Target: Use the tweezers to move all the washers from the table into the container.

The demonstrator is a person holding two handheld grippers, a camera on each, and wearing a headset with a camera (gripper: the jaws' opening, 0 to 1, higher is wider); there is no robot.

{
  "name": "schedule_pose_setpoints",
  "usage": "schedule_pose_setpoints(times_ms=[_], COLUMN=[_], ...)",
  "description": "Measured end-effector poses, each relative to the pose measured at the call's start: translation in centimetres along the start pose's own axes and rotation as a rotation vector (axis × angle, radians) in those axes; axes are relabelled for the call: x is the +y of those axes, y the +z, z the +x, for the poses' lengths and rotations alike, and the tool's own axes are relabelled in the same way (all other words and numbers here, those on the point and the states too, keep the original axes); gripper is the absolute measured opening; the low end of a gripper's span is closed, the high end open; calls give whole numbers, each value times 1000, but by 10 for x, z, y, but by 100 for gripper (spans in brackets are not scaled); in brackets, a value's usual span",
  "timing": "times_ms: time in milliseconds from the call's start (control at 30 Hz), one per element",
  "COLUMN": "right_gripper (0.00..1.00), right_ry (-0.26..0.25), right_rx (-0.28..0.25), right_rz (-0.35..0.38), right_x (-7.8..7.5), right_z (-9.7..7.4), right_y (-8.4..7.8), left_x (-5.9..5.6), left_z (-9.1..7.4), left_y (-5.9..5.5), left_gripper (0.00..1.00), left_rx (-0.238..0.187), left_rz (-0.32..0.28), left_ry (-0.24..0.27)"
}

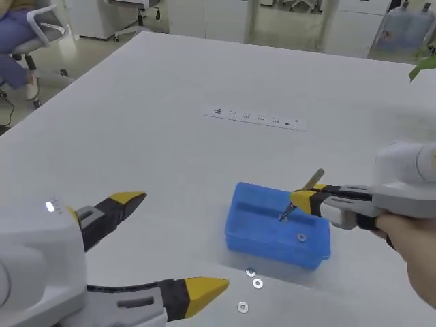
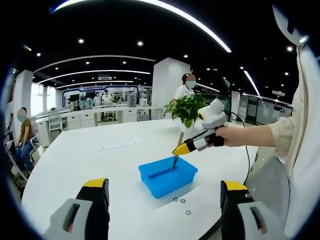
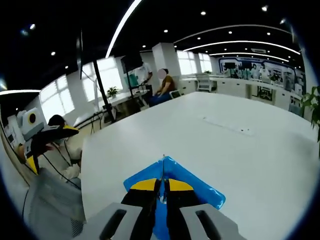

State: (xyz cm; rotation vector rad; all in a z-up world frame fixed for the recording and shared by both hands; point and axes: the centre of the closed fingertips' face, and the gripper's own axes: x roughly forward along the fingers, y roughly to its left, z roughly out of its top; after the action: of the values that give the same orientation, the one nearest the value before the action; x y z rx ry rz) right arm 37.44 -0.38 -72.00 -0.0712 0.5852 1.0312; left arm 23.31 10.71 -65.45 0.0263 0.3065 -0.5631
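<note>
A blue container [image 1: 272, 251] sits on the white tabletop [image 1: 170, 102] toward its near edge, with one washer [image 1: 301, 237] lying on its floor. Three more washers [image 1: 251, 273] lie on the tabletop just beside the container's near wall. The right gripper [image 1: 300, 201] has its jaws pinched narrowly on the tweezers [image 1: 314, 180]. Their long axis is tilted, tips pointing down into the container and back end up and away. Whether the tips carry anything is too small to tell. The left gripper [image 1: 180, 242] hovers over the near edge, jaws wide and empty, its body partly cut off.
</note>
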Motion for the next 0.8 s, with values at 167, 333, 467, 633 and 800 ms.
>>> schedule_pose_setpoints(times_ms=[167, 333, 467, 633, 800], right_gripper=[2, 2, 2, 2, 2], right_ry=[-5, -12, -16, -13, -17], right_rx=[27, 74, 105, 135, 139], right_rz=[56, 85, 78, 51, 42], right_x=[-12, -22, -23, -21, -22], right_z=[7, 16, 19, 21, 19], right_y=[-12, -23, -28, -35, -36], left_x=[0, 0, 2, 3, 4], left_z=[-1, -2, -3, -3, -3], left_y=[-3, -4, -3, -5, -5], left_gripper=[94, 94, 93, 93, 93], left_rx=[4, 8, 5, 8, 11], left_rz=[-3, -7, -8, -8, -9], left_ry=[4, 7, 13, 17, 17])
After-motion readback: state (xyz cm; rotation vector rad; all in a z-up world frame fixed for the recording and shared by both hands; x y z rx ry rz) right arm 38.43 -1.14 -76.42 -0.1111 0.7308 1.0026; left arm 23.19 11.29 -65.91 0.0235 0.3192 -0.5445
